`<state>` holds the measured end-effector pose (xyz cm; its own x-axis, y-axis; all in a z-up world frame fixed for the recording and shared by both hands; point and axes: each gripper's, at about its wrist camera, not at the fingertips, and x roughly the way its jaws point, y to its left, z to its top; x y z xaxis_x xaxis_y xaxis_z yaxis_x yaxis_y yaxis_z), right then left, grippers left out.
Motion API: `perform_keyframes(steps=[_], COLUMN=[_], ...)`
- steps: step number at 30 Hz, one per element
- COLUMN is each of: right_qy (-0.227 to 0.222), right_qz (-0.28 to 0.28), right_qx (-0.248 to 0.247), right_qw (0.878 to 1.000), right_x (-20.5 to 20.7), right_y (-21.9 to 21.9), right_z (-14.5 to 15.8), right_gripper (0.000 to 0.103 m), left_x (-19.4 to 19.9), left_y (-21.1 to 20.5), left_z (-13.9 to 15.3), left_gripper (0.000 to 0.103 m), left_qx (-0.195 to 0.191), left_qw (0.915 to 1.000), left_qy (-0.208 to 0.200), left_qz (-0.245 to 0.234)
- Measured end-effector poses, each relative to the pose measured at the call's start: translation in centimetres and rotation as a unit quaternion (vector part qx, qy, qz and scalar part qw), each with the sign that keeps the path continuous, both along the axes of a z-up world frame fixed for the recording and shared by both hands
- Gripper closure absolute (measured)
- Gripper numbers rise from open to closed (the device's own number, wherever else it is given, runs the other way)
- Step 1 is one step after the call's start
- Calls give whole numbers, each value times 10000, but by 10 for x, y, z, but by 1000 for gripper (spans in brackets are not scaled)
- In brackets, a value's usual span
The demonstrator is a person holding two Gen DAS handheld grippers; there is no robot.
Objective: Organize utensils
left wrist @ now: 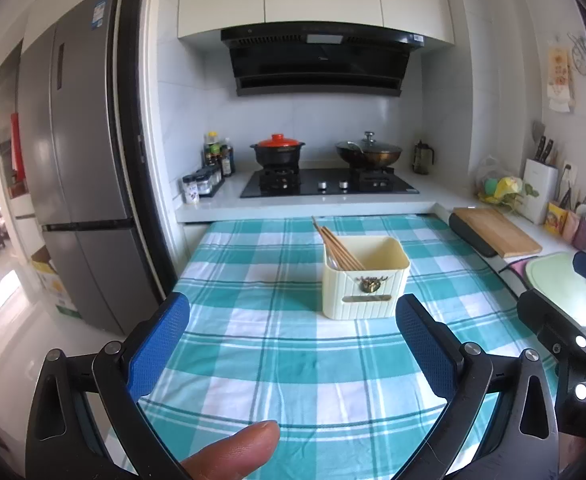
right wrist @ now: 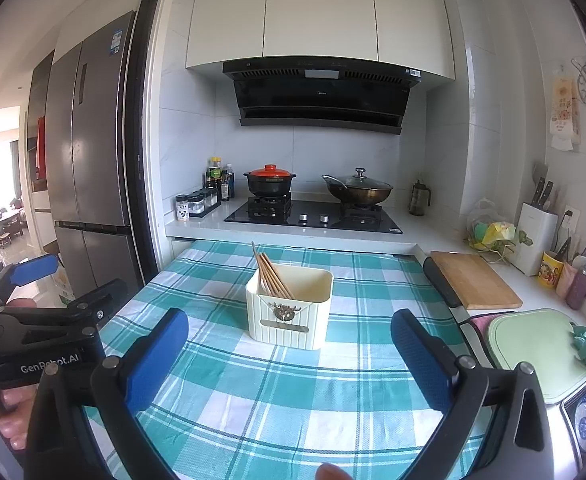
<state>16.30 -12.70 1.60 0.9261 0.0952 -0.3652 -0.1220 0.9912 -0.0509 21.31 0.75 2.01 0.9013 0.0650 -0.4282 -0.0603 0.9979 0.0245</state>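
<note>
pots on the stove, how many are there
2. The black pot with the red lid sits on the left burner; the lidded wok sits on the right burner. None seems hidden behind them.

Home kitchen: hob [left wrist: 329,184], range hood [left wrist: 319,62], fridge [left wrist: 81,152].

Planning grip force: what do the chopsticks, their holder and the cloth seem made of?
Chopsticks: likely wood or bamboo, matte brown, thin straight sticks.
Holder: probably plastic, cream, ribbed walls with a slight sheen; the badge on its front looks metallic.
Cloth: woven fabric, teal and white check, fine weave texture, matte.
</note>
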Motion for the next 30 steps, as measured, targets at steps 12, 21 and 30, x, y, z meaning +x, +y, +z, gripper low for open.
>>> perform_keyframes(steps=[12, 21, 30], right_qy=[-9, -13, -24], right_qz=[-85, -106, -106], right_qx=[-5, -12, -35], right_qw=[10000, 9999, 9999], right_x=[0, 0, 0], right_y=[-4, -5, -4], right_z=[0, 0, 0], right_gripper=[0, 0, 0], left_x=[-1, -1, 0], left_y=[0, 0, -1], left_z=[1, 1, 1], left_gripper=[0, 0, 0], left_qx=[20, 18, 26], left_qw=[10000, 10000, 10000], left_qy=[-13, -17, 10], left_qz=[-16, -18, -50])
